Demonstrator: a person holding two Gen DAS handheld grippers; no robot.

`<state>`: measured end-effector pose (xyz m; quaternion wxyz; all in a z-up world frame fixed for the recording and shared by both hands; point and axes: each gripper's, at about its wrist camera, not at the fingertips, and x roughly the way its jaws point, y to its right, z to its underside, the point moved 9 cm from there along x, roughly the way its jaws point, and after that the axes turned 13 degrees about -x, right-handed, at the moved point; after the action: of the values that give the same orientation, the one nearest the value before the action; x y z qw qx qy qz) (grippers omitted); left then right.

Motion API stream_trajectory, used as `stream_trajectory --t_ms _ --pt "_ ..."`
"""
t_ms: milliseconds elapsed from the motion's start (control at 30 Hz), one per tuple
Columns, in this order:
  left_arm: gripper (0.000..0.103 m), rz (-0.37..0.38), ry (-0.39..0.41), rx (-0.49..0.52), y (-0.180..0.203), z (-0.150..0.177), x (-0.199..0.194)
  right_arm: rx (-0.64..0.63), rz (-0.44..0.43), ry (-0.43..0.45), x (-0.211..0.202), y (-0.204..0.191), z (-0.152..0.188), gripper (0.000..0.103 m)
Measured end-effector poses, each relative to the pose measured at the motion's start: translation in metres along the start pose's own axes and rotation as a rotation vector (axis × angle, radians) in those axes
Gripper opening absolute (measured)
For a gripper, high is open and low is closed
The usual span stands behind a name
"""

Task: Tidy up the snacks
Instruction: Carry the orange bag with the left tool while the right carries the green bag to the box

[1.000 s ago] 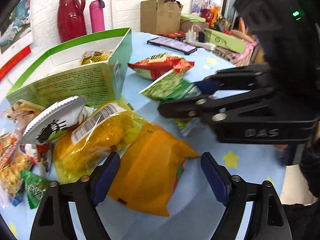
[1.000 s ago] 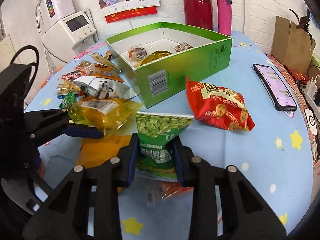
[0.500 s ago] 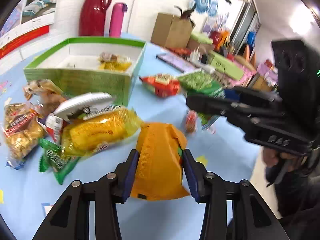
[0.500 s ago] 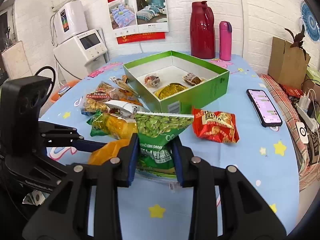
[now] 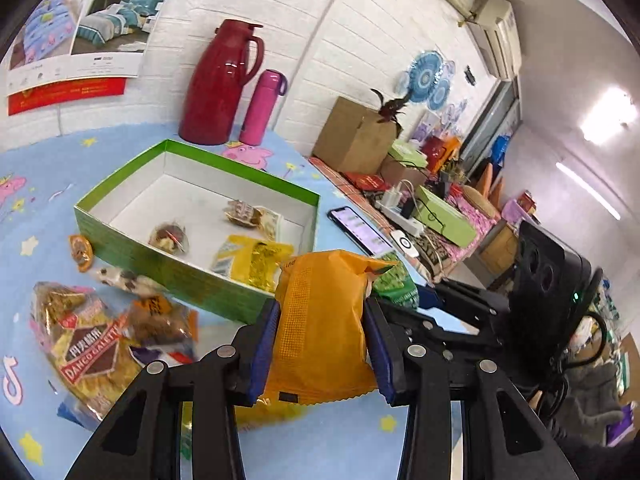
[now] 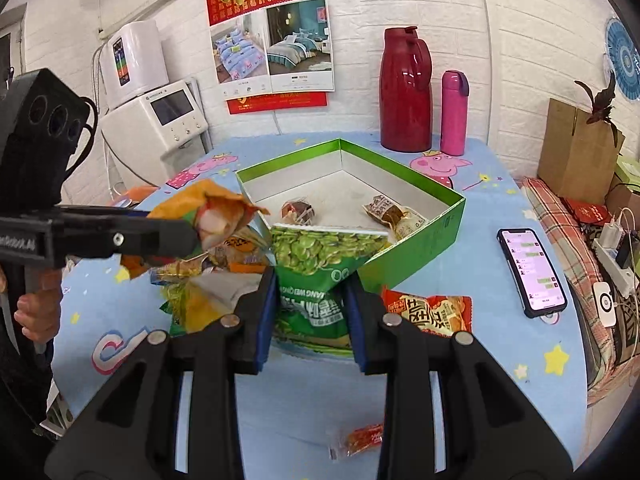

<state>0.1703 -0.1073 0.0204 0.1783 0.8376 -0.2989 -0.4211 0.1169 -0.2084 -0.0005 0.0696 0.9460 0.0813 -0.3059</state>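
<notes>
Just in front of the green box (image 6: pixel 416 248), your right hand-held gripper (image 6: pixel 310 308) clamps the green pea bag (image 6: pixel 316 276); your left hand-held gripper (image 5: pixel 320 344) clamps the orange snack bag (image 5: pixel 324 328), both lifted above the desk (image 6: pixel 492 360).

The open green cardboard box (image 6: pixel 416 248) is unobstructed from above; its floor's far half is bare. Loose snack packets (image 5: pixel 92 344) crowd its left side.
</notes>
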Motion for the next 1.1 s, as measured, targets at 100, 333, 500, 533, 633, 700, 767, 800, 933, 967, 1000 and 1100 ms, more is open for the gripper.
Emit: stream_trajectory --t_ms 100,333,500,533,633,700,767,800,933,967,1000,1100 --pt "0.042 -0.038 0.003 -0.026 -0.010 -0.028 0.014 -0.002 0.013 0.000 0.012 0.006 -0.008 0.034" --pt "0.042 -0.109 0.005 -0.055 -0.030 -0.060 0.047 -0.027 0.035 -0.010 0.044 0.015 -0.027 0.034" --pt "0.042 -0.151 0.007 -0.069 -0.046 -0.075 0.069 -0.041 0.060 -0.028 0.074 0.024 -0.031 0.035" --pt "0.042 -0.157 0.010 -0.070 -0.049 -0.078 0.073 -0.034 0.057 -0.025 0.081 0.027 -0.031 0.036" --pt "0.075 -0.194 0.022 -0.083 -0.063 -0.082 0.081 -0.035 0.068 -0.050 0.096 0.035 -0.026 0.076" --pt "0.094 -0.223 0.051 -0.117 -0.075 -0.082 0.080 -0.038 0.083 -0.048 0.096 0.038 -0.022 0.082" --pt "0.094 -0.226 0.083 -0.127 -0.082 -0.081 0.077 -0.035 0.068 -0.039 0.093 0.039 -0.020 0.082" --pt "0.094 -0.236 0.078 -0.129 -0.084 -0.079 0.077 -0.029 0.069 -0.039 0.092 0.041 -0.019 0.082" --pt "0.094 -0.255 0.060 -0.132 -0.087 -0.073 0.078 0.015 0.056 -0.065 0.089 0.045 -0.014 0.082" --pt "0.094 -0.258 0.060 -0.123 -0.084 -0.071 0.076 0.026 0.051 -0.067 0.087 0.046 -0.013 0.082" --pt "0.094 -0.261 0.062 -0.114 -0.081 -0.070 0.073 0.038 0.046 -0.065 0.083 0.047 -0.015 0.082" --pt "0.094 -0.266 0.074 -0.077 -0.068 -0.066 0.062 0.063 0.054 -0.028 0.062 0.049 -0.023 0.083"
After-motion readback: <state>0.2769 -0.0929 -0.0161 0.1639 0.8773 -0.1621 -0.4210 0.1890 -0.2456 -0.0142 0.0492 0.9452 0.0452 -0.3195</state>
